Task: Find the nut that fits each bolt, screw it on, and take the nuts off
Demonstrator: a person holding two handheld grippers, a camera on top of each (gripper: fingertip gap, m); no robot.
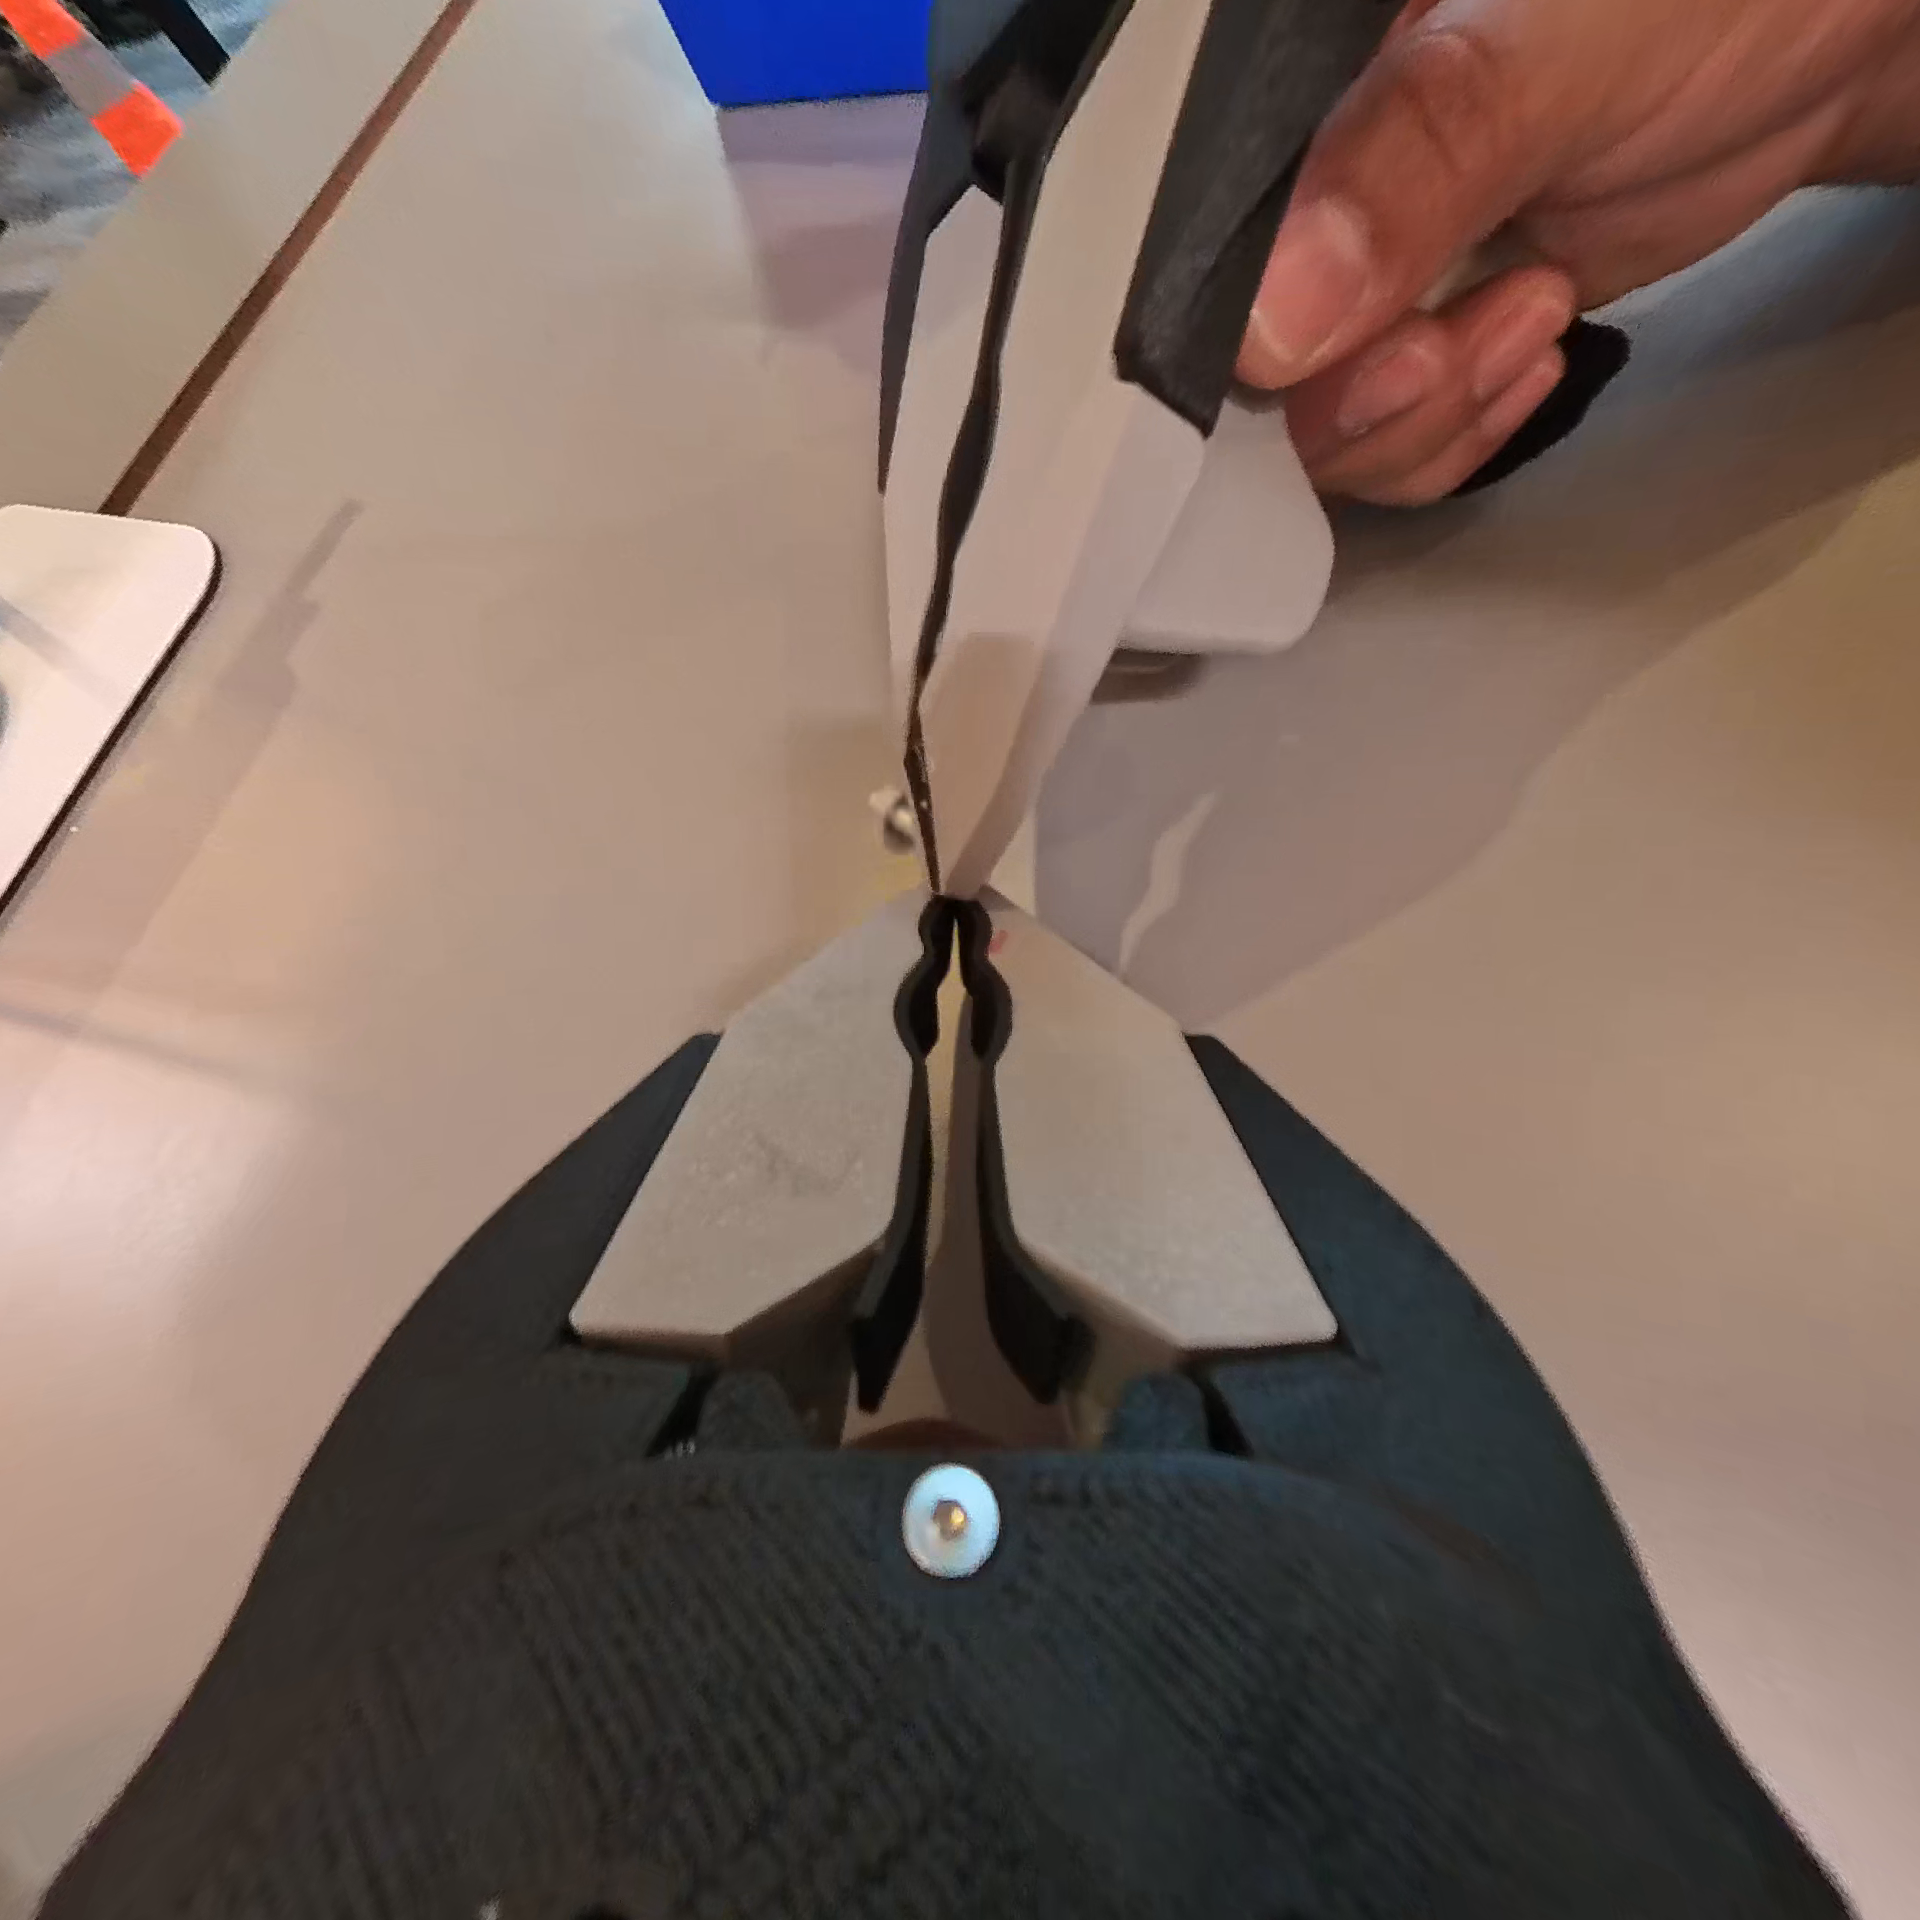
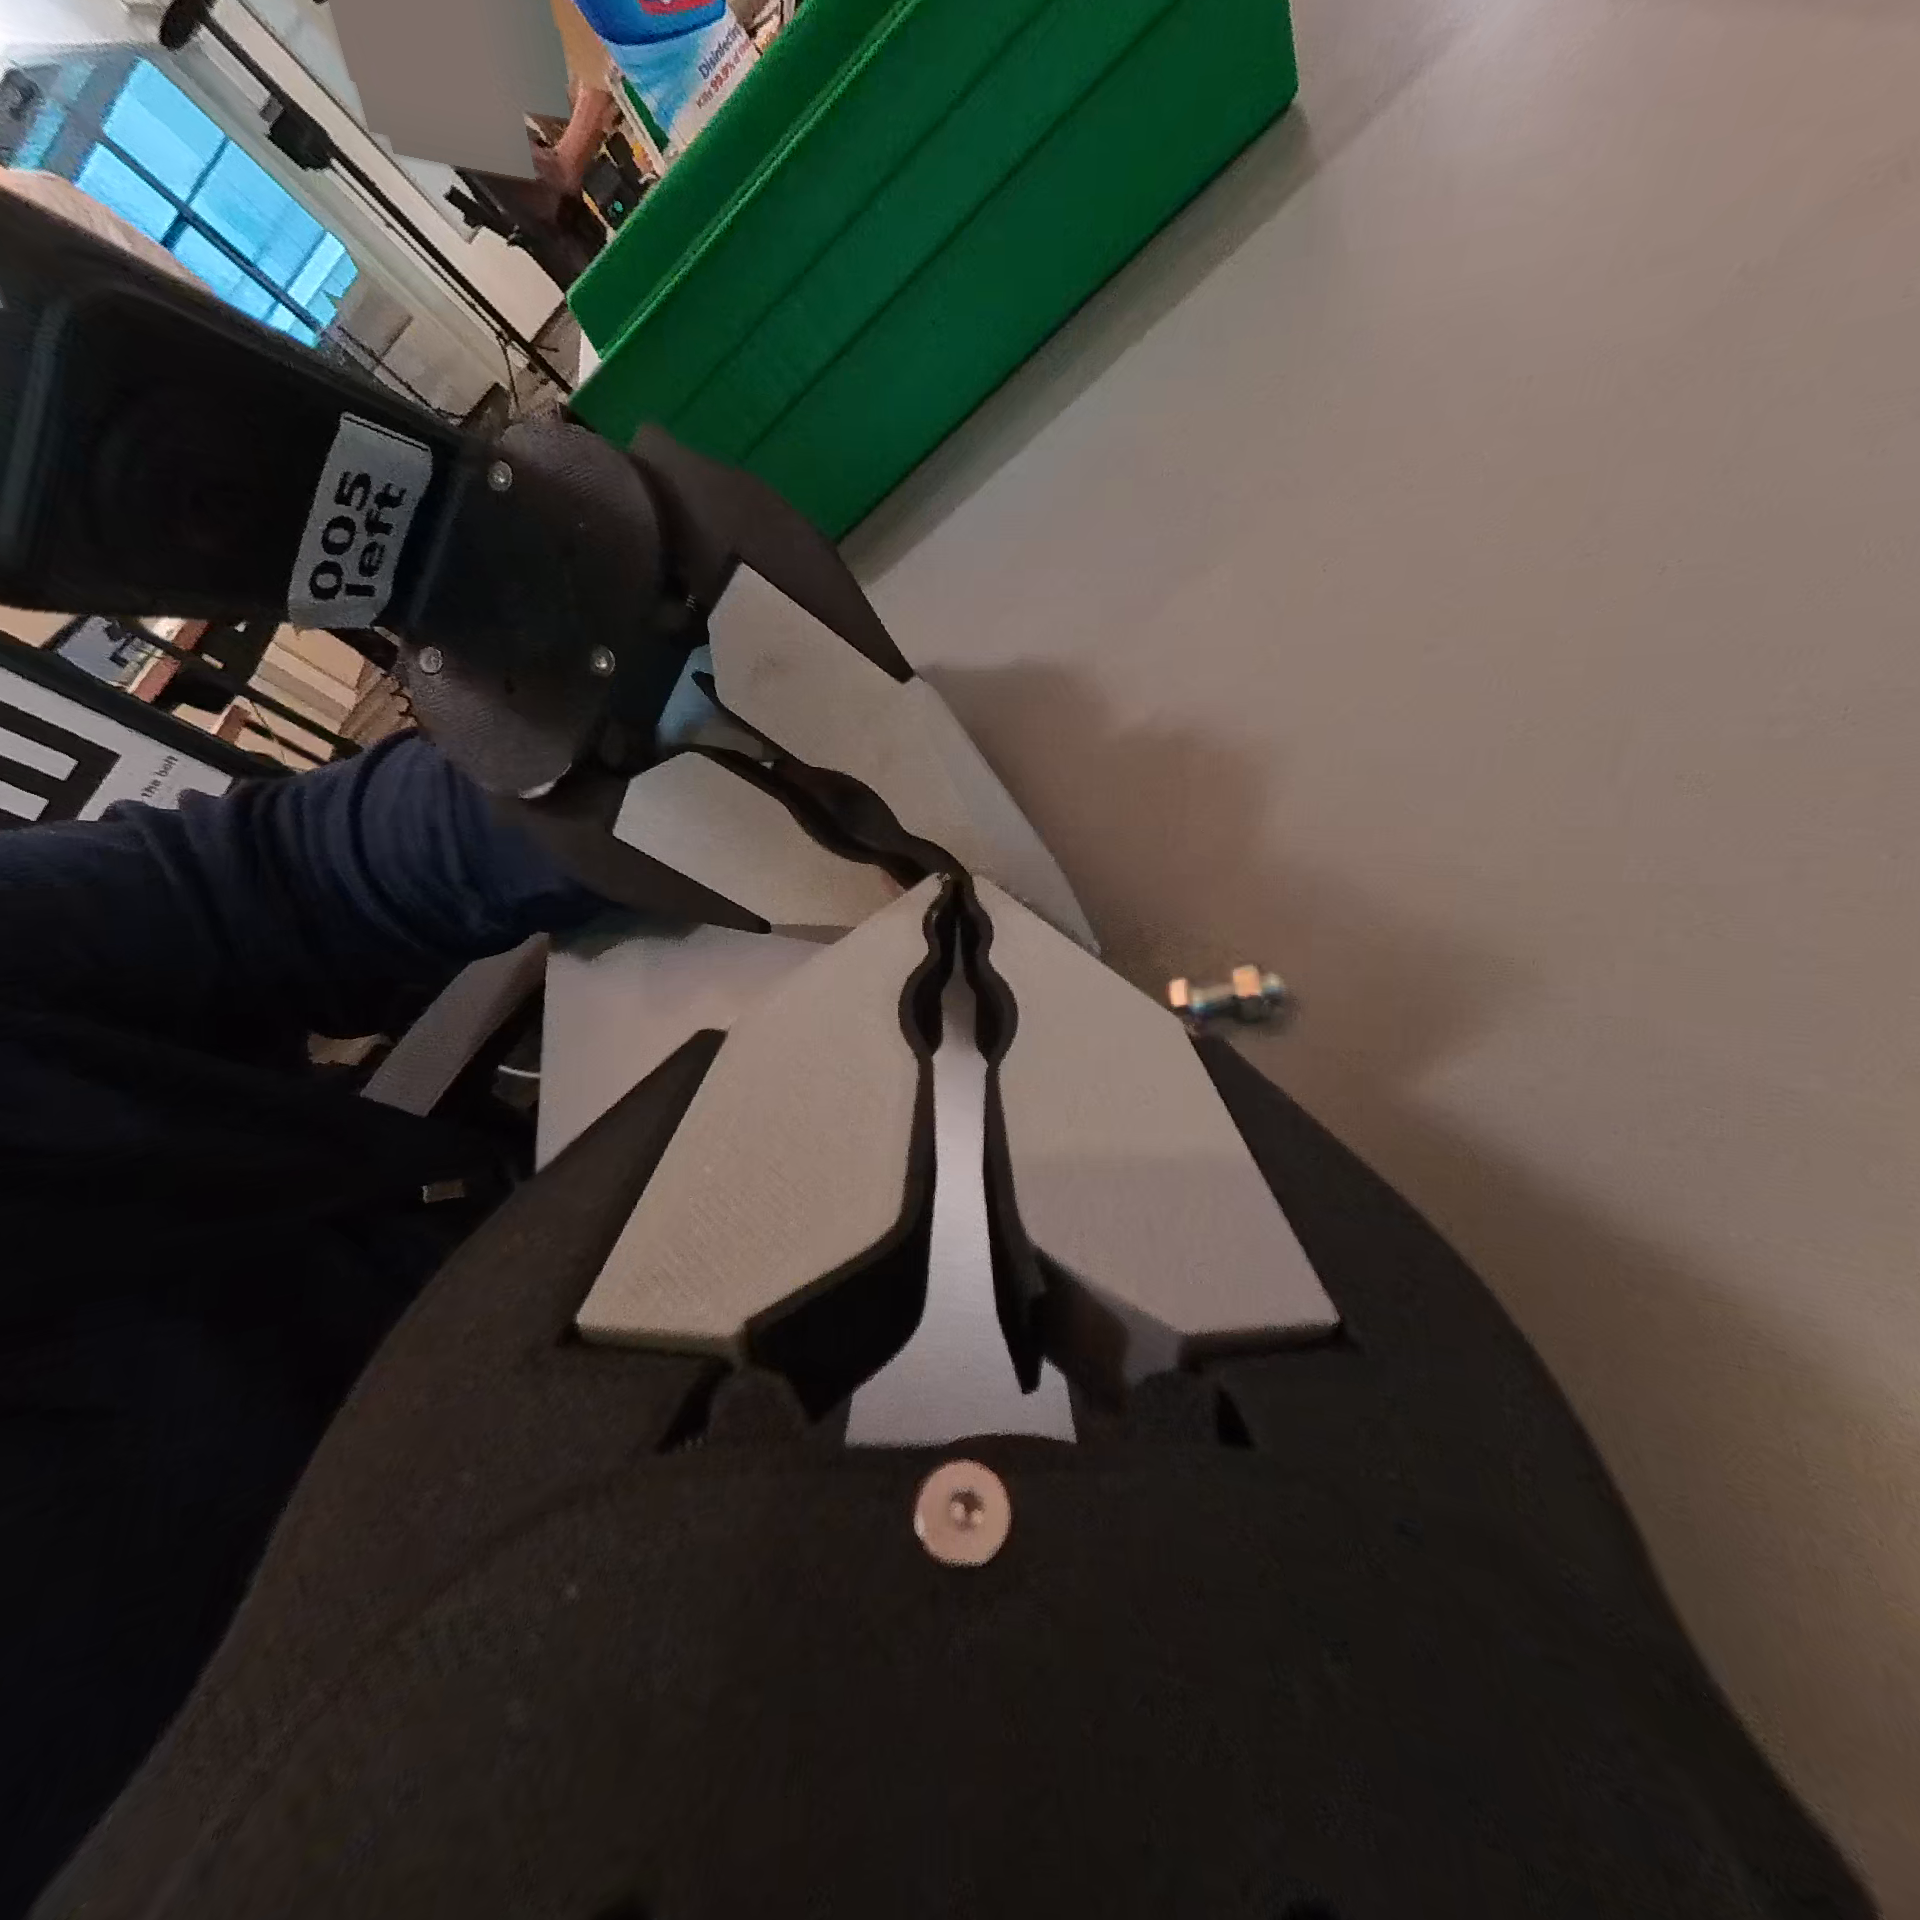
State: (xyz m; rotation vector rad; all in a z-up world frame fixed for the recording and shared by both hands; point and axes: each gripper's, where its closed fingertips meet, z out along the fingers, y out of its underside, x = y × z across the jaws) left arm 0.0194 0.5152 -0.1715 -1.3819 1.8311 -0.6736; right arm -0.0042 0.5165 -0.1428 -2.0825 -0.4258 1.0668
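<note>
My left gripper (image 1: 951,920) is shut, its black pads touching at the tips. My right gripper (image 1: 938,868) comes down from above, also shut, and its tips meet the left tips. In the right wrist view my right gripper (image 2: 958,906) is shut tip to tip with the left gripper (image 2: 933,864), which enters from the left. A tiny glint shows where the tips meet; I cannot tell whether anything is pinched there. A small silver bolt with a nut on it (image 2: 1226,997) lies on the grey table (image 2: 1558,623) just right of the tips. It also shows in the left wrist view (image 1: 891,816).
A green bin (image 2: 935,239) stands at the table's far side. A white board (image 1: 73,665) lies at the left, near the table's edge. A blue object (image 1: 790,47) stands at the back. A hand (image 1: 1507,229) holds the right gripper; a dark sleeve (image 2: 260,883) is behind the left one. Both grippers' tips are close together, under 4 cm apart. The blue object (image 1: 790,47) is about 35 centimeters from both grippers' fingertips.
</note>
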